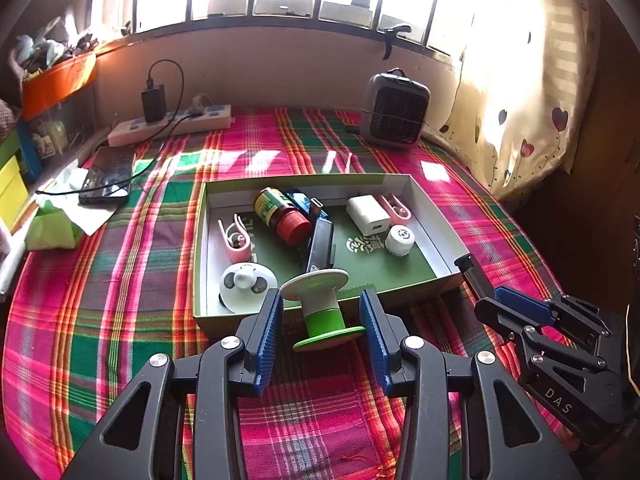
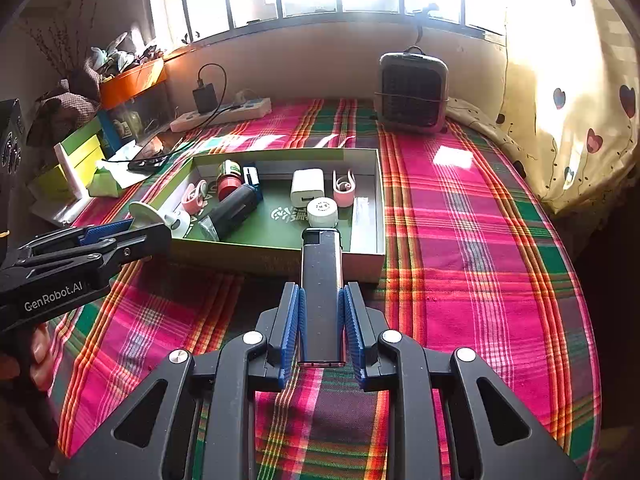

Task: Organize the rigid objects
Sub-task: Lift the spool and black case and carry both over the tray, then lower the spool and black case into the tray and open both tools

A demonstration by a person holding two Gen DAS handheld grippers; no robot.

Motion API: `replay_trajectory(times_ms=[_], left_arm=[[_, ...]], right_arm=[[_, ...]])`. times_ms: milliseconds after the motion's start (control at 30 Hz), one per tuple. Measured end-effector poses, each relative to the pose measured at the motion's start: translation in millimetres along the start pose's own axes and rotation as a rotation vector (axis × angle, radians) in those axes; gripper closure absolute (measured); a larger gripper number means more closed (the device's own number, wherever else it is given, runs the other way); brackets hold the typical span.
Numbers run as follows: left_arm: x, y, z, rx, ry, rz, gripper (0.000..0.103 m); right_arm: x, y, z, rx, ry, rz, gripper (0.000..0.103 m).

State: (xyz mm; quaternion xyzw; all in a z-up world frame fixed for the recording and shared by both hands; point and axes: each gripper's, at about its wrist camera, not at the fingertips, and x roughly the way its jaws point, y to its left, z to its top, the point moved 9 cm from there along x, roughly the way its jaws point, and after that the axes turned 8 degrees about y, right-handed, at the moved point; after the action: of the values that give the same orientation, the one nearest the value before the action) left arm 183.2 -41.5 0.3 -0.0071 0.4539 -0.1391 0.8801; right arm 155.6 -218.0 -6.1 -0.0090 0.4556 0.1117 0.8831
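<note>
A shallow green box (image 1: 448, 236) lies on the plaid cloth and holds several small items: a red-capped bottle (image 1: 280, 214), a white charger (image 1: 368, 214), pink clips, a white cap, a panda gadget (image 1: 246, 286). My left gripper (image 1: 322, 322) is shut on a green and white spool (image 1: 320, 308), held over the box's near edge. My right gripper (image 2: 322, 320) is shut on a dark lighter (image 2: 322, 280), whose tip reaches the box's near rim (image 2: 280, 250). The right gripper also shows in the left wrist view (image 1: 516, 308).
A grey heater (image 1: 394, 110) stands at the back right. A power strip (image 1: 172, 124) with a charger, a phone (image 1: 108, 174) and stacked boxes sit at the left. A curtain (image 1: 532, 80) hangs at the right. Plaid cloth (image 2: 480, 240) spreads right of the box.
</note>
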Motion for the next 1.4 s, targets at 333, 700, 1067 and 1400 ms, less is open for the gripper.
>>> replay_trajectory(times_ms=[333,700,1067,1400], left_arm=[[6.3,6.0,24.2,-0.001,-0.009,-0.018,0.064],[28.3,22.9,43.1,-0.02,0.007,-0.005,0.064],[52.7,37.9,47.3,-0.033,0.042,0.022,0.064],[66.6,44.7,46.4,-0.048,0.063,0.03,0.064]], right_arm=[[4.3,7.3,22.9,-0.023,-0.01,0.015,0.079],[27.1,13.8,49.9,-0.036,0.013,0.049,0.079],[59.2,25.7,61.3,-0.054,0.058,0.074,0.079],[78.0,35.0,62.5,-0.088,0.092,0.083,0.079]])
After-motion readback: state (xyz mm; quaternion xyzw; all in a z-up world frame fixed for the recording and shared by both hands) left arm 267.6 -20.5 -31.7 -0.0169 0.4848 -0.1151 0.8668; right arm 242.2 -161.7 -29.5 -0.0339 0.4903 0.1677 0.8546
